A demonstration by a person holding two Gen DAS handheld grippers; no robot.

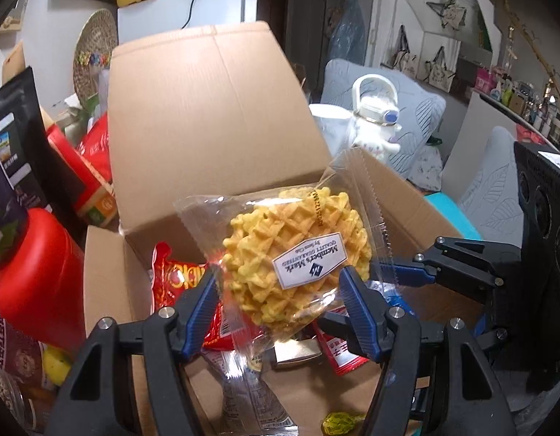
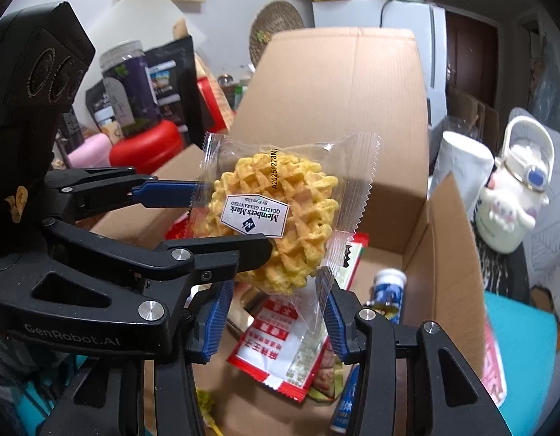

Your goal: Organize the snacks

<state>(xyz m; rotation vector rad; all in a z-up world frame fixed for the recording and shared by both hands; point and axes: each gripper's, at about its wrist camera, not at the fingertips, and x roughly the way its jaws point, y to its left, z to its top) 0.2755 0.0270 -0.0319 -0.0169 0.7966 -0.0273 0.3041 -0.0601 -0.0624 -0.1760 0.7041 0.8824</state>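
Note:
A clear-wrapped yellow waffle snack (image 1: 294,258) with a white "Member's Mark" label hangs above an open cardboard box (image 1: 207,116). Both grippers close on it. My left gripper (image 1: 280,290) has its blue pads on either side of the packet. My right gripper (image 2: 276,309) grips the packet's lower part; in the left wrist view it comes in from the right (image 1: 407,272). In the right wrist view the waffle snack (image 2: 272,218) is also held from the left by the left gripper (image 2: 222,218). Red snack packets (image 2: 280,348) lie in the box (image 2: 352,109).
A red-lidded jar (image 1: 36,272), dark pouches and a red carton (image 1: 87,181) crowd the left. A white cartoon bottle (image 2: 512,196) and a white cup (image 2: 458,167) stand right of the box. A blue-white tube (image 2: 389,287) and wrapped candy (image 1: 338,423) lie inside.

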